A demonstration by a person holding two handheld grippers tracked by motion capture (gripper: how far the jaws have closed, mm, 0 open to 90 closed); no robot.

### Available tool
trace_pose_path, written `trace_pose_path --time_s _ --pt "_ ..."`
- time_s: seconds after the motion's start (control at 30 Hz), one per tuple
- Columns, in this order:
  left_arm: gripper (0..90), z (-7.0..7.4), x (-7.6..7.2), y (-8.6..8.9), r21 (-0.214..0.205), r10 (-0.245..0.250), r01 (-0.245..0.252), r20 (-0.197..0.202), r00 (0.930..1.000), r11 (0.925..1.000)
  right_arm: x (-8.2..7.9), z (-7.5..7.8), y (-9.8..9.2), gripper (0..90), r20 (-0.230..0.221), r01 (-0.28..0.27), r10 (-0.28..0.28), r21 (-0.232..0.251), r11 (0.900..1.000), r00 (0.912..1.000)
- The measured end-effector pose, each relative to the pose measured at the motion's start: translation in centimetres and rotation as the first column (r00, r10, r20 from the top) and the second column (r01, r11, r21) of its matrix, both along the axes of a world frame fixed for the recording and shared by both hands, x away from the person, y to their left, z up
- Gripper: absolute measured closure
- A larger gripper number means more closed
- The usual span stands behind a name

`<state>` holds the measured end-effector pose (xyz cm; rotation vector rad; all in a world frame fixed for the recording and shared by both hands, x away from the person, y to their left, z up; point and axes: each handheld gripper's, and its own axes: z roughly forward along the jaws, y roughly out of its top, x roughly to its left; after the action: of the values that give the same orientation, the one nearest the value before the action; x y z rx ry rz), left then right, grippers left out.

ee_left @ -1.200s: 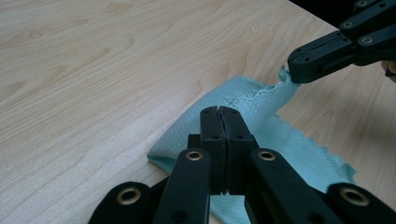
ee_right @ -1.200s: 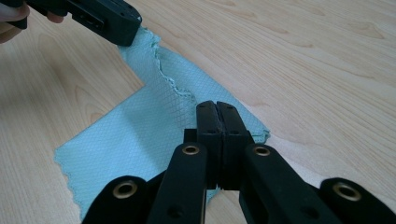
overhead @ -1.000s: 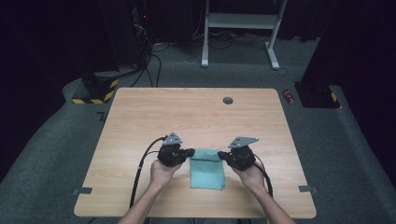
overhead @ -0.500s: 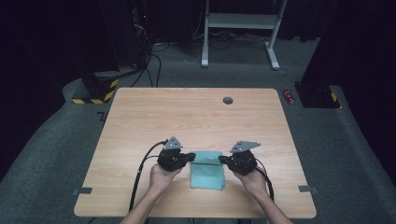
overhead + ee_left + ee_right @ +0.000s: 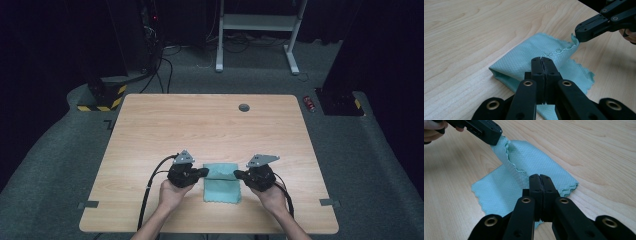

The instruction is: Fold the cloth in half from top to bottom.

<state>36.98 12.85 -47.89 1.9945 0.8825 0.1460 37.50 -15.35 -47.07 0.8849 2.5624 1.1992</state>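
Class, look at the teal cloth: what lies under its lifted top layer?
Under the lifted layer of the teal cloth lies its own lower layer, flat on the wooden table. The table beneath that lower layer is covered.

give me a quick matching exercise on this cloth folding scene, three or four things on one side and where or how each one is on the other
Things:
1. cloth
2. left gripper
3. right gripper
4. round grommet

Places or states:
a. set into the table near its far edge
b. shut on the cloth's far right corner
c. teal, lying on the table between the two hands
d. shut on the cloth's far left corner

Pairs: 1-c, 2-d, 3-b, 4-a
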Motion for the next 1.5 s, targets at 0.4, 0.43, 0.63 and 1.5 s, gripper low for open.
trace_pose_path --time_s 0.4,0.43,0.63,1.5 --pt "88.9 -0.8 -0.6 -0.1 0.007 -0.006 0.006 -0.015 0.9999 1.0 -0.5 -0.7 0.1 89.6 -0.007 -0.022 0.022 -0.022 0.9995 0.9997" --pt "88.9 -0.9 -0.7 -0.1 0.007 -0.006 0.006 -0.015 0.9999 1.0 -0.6 -0.7 0.1 89.6 -0.006 -0.026 0.026 -0.022 0.9994 0.9997" --pt "88.8 -1.2 -1.1 -0.3 0.022 -0.014 0.015 -0.014 0.9998 0.9997 -1.1 -1.0 0.2 89.6 0.004 -0.035 0.035 -0.048 0.9983 0.9994" --pt "88.5 -2.7 -2.6 -0.8 0.087 -0.044 0.046 -0.026 0.9987 0.9951 -2.5 -2.9 0.1 89.3 -0.033 -0.062 0.06 -0.065 0.996 0.9977"
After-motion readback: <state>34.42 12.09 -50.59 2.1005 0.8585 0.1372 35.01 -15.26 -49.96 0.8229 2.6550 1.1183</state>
